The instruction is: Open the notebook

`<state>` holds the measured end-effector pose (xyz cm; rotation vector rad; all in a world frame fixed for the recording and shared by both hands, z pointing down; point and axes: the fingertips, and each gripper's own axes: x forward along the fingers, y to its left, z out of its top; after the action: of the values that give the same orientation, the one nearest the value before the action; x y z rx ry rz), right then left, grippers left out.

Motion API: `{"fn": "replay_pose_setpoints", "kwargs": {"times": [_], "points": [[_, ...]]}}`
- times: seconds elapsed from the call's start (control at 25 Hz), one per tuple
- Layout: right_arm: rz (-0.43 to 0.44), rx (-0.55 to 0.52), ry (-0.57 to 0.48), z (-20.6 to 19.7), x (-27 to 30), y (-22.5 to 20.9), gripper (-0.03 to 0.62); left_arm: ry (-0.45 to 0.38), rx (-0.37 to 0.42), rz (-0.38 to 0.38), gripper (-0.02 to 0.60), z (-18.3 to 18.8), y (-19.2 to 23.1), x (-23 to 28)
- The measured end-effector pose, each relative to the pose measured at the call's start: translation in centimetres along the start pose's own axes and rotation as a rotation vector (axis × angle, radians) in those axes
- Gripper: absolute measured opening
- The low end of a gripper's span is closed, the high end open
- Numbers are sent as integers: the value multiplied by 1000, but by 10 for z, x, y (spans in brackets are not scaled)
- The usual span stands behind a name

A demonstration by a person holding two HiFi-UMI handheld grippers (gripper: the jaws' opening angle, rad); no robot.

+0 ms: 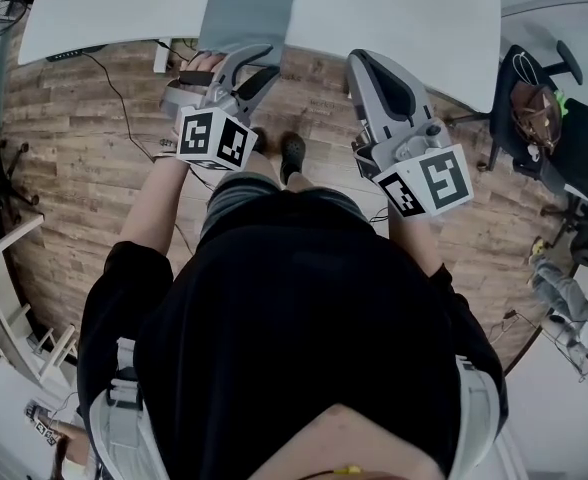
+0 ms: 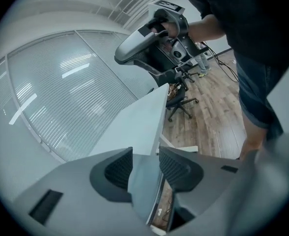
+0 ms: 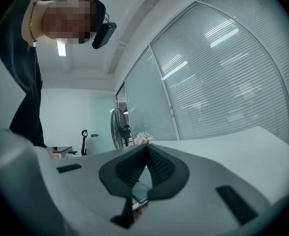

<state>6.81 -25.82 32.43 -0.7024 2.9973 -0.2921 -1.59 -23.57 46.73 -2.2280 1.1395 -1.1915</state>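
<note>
Notebook is the grey-blue flat thing at the near edge of the white table. It lies right in front of you, and its near end sticks out a little past the table edge. I think it is not open yet, but I cannot tell for sure.

Your left gripper has its fingers spread wide. The near end of the notebook sits between them, and I do not see them pinching it. I think you hold it there so you can catch the cover and lift it.

Your right gripper has its fingers pressed together at the tips, with nothing in them. It hangs beside the notebook, in front of the table edge. I think it waits there to stay out of the way, and it could hold the book down when the cover goes up.

The table top is white, smooth and bare around the notebook. Under it is a wooden floor with thin cables lying on it. A dark chair stands off to your right. Behind the table is a glass wall with blinds. A fan and some pale flowers stand farther back in the room.
</note>
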Motion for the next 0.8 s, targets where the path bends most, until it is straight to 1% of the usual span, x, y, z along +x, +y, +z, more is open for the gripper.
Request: {"fn": "replay_pose_setpoints", "kwargs": {"times": [0.2, 0.48, 0.8], "points": [[6, 0, -14, 2, -3, -4, 5, 14, 31, -13, 179, 3, -5, 4], [18, 6, -10, 1, -2, -7, 5, 58, 42, -48, 194, -11, -14, 12], [24, 19, -6, -1, -3, -8, 5, 110, 79, -41, 183, -23, -12, 16]]}}
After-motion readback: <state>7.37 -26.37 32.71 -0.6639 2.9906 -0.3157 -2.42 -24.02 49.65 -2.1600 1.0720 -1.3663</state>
